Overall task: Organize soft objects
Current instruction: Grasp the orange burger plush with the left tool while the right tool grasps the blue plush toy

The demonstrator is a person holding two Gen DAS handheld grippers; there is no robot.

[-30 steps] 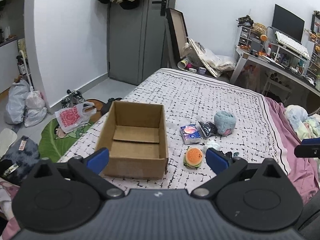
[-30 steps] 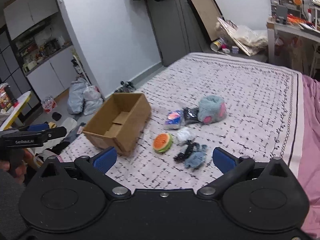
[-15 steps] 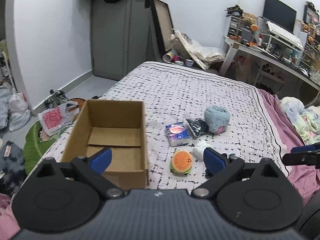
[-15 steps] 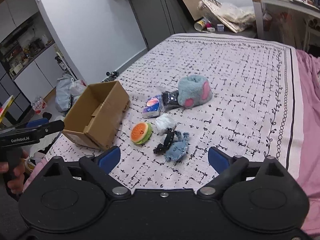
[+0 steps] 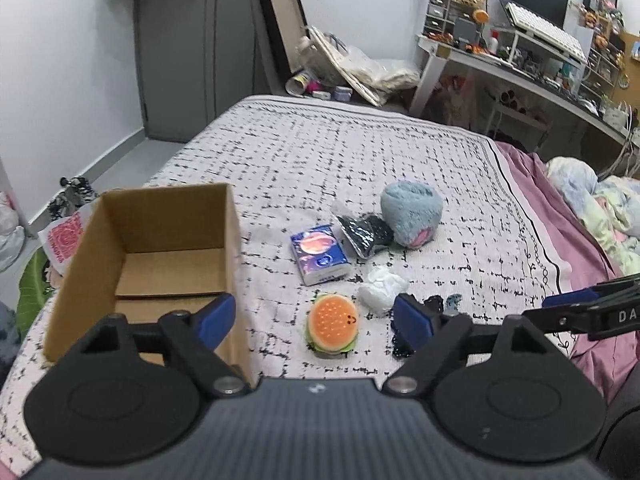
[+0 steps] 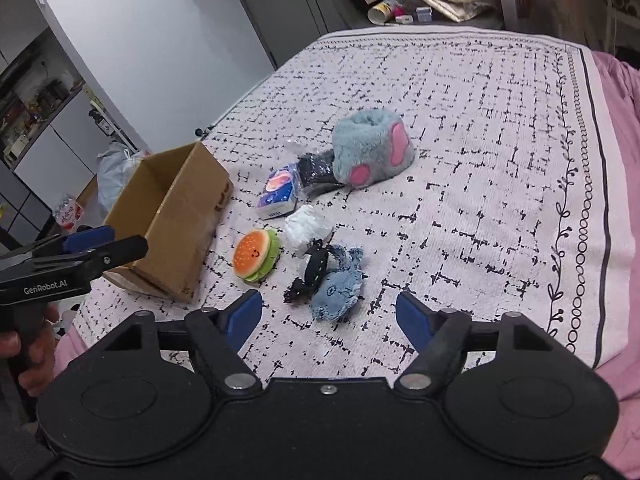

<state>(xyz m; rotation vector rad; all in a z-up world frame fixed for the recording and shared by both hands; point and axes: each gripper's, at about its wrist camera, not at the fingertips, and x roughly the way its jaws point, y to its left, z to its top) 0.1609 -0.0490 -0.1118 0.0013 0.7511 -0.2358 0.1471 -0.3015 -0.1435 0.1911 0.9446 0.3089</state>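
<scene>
An empty cardboard box point(image 5: 156, 256) point(image 6: 176, 216) stands on the bed's left side. To its right lie a burger plush point(image 5: 332, 326) point(image 6: 256, 254), a blue tissue pack point(image 5: 318, 258) point(image 6: 278, 196), a white wad point(image 5: 380, 290) point(image 6: 308, 230), a black packet point(image 5: 362, 234), a blue fluffy paw slipper point(image 5: 412, 214) point(image 6: 372, 152), and a small blue plush with a black band point(image 6: 334, 286). My left gripper point(image 5: 314, 318) is open, just short of the burger. My right gripper point(image 6: 330, 314) is open, just short of the small blue plush.
The bed point(image 5: 320, 152) has a black-and-white patterned cover with pink sheet at its right edge point(image 6: 624, 128). A desk with monitor and keyboard point(image 5: 536, 36) stands at the far right. Bags lie on the floor left of the bed point(image 5: 64, 232).
Both grippers have moved forward and lower toward the objects on the bed. The left now frames the burger, the right the small blue plush. Nothing was grasped.
</scene>
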